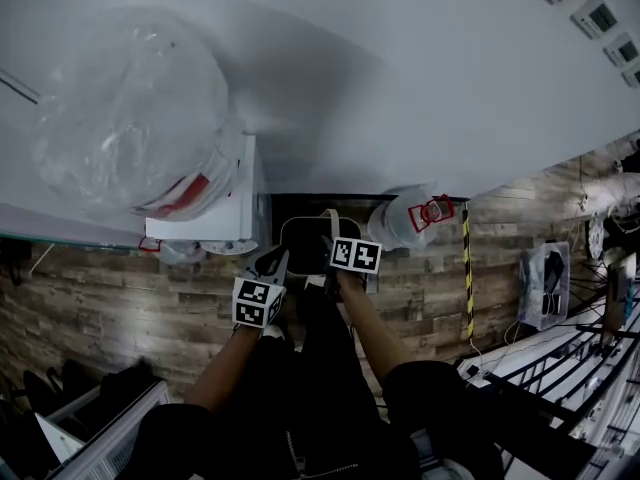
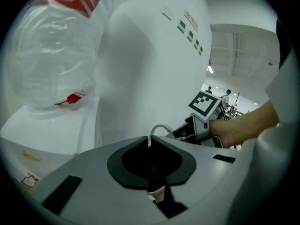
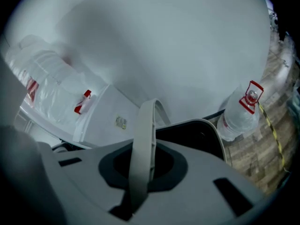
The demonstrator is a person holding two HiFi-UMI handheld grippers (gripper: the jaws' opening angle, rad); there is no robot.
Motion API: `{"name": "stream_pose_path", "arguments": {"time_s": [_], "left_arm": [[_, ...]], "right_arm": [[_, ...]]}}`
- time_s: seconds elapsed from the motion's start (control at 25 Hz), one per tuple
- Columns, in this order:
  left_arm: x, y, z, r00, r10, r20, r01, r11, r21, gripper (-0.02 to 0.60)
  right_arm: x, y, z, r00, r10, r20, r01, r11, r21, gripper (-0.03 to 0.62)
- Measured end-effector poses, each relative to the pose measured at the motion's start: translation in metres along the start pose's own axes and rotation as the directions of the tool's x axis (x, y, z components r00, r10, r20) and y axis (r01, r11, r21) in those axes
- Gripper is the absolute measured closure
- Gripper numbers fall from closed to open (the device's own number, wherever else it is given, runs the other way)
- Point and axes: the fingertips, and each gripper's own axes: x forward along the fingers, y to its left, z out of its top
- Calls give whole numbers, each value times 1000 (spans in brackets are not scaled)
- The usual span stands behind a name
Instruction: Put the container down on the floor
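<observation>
Left gripper (image 2: pixel 151 165) & right gripper (image 3: pixel 142 170) both clamped on the thin handle (image 3: pixel 143 139), dark container (image 1: pixel 305 243) hanging mid-frame btwn water dispenser (image 1: pixel 215 218) & bottle (image 1: pixel 405 218) w/ little room, so a swing could clip the bottle, or the handle could slip before it reaches the floor (image 1: pixel 120 288).

The container (image 1: pixel 305 238) was seen as black and its handle (image 3: pixel 142 144) as pale grey. Black-and-white square patterns were shown on the marker cubes (image 1: pixel 258 303). The floor (image 1: pixel 100 298) was patterned in brown wood planks, and crossed by yellow-and-black striped tape (image 1: pixel 466 268). The clear water bottle (image 3: pixel 236 118) was capped in red.
</observation>
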Motion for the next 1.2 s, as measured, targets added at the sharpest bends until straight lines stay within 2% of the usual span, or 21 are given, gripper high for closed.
{"name": "stream_pose_path", "arguments": {"time_s": [0.2, 0.48, 0.84, 1.08, 1.2], "left_arm": [[25, 7, -9, 1000, 11, 9, -11, 1000, -13, 548], [66, 28, -36, 996, 72, 61, -69, 997, -43, 561], [115, 47, -103, 992, 85, 93, -83, 996, -32, 561], [146, 68, -156, 991, 116, 70, -113, 992, -48, 561], [161, 77, -179, 988, 127, 86, -123, 991, -47, 561]], "right_arm": [[30, -19, 16, 1000, -3, -3, 3, 1000, 7, 569], [83, -46, 24, 1000, -3, -5, 3, 1000, 1, 569], [156, -74, 20, 1000, 8, 12, -7, 1000, -14, 568], [202, -92, 15, 999, 34, 19, -34, 999, 6, 566], [223, -104, 11, 999, 42, 28, -42, 999, 1, 566]]}}
